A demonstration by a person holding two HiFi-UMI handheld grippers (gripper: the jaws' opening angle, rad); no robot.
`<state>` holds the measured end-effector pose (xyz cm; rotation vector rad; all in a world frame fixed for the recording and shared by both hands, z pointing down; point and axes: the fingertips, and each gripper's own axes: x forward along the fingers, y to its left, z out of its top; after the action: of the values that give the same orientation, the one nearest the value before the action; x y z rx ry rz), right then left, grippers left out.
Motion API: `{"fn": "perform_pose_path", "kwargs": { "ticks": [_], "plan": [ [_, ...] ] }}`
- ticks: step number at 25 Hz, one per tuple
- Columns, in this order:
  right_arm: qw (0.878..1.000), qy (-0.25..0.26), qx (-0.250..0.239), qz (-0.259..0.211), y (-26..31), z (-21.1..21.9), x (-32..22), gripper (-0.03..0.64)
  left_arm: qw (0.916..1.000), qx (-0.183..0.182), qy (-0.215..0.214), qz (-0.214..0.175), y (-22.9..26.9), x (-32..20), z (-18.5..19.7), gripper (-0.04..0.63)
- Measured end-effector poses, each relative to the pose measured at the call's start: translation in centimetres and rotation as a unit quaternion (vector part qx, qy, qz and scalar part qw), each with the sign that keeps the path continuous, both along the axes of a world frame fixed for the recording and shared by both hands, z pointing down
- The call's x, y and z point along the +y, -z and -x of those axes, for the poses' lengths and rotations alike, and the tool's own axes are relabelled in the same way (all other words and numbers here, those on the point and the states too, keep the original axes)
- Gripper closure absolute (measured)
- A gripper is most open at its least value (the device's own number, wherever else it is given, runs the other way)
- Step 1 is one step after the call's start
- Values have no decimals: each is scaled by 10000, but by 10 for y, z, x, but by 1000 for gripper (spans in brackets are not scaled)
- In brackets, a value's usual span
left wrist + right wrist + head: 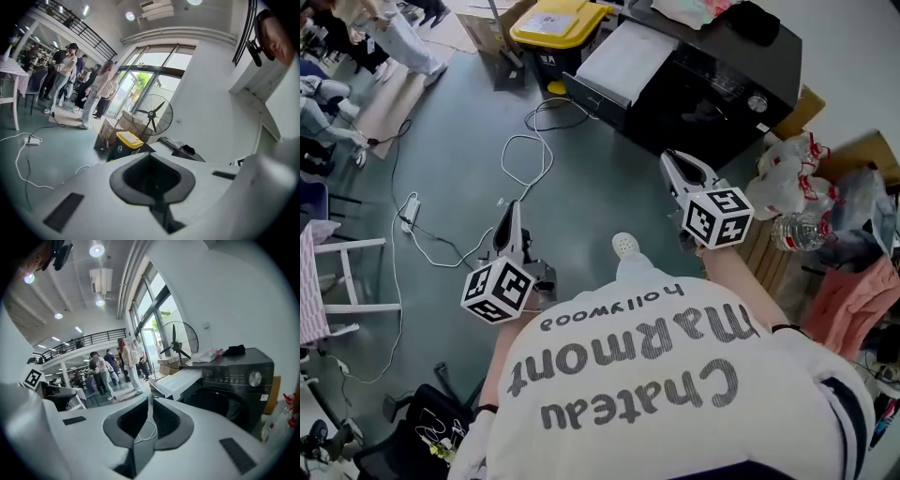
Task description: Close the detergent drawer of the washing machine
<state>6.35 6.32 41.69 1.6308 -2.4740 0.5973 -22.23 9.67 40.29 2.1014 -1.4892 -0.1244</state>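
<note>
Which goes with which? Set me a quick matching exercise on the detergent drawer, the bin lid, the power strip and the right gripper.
Things:
1. detergent drawer
2. bin lid
3. power strip
4. right gripper

States:
a. yellow
b. jaws together, nothing held
c. pulled out of the machine
d. lying on the floor

Pairs: 1-c, 2-a, 3-d, 4-b

Bare floor (pixel 609 178) is left open from the near side up to the pulled-out drawer (pixel 623 61) of the washing machine (pixel 712 89). On the left it is crossed by a looped white cable (pixel 546 157). The drawer's far left is crowded by a yellow-lidded bin (pixel 555 28). The right is blocked by bagged bottles (pixel 787 197).
</note>
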Motion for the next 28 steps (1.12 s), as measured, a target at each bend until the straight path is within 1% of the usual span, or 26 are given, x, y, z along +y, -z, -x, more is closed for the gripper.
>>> {"fn": "perform_pose_path", "kwargs": {
  "ticks": [5,11,15,21,24,28],
  "plan": [
    [9994,314,-138,59,-3,2,-45,581,9996,20,282,-24,4,-37,-2,588],
    [9967,786,-55,199,-16,10,-94,574,9983,58,570,79,-3,-74,-9,588],
    [9937,1064,34,341,-28,16,-119,514,9973,56,725,131,-7,-91,-13,588],
    [9888,1378,100,568,-53,25,-143,489,9947,19,1009,214,-15,-102,-10,588],
    [9861,1508,151,680,-64,29,-150,466,9932,-4,1140,238,-17,-102,-6,588],
    [9818,1706,241,794,-77,37,-157,451,9915,-33,1279,234,-16,-104,-1,588]
  ]
}}
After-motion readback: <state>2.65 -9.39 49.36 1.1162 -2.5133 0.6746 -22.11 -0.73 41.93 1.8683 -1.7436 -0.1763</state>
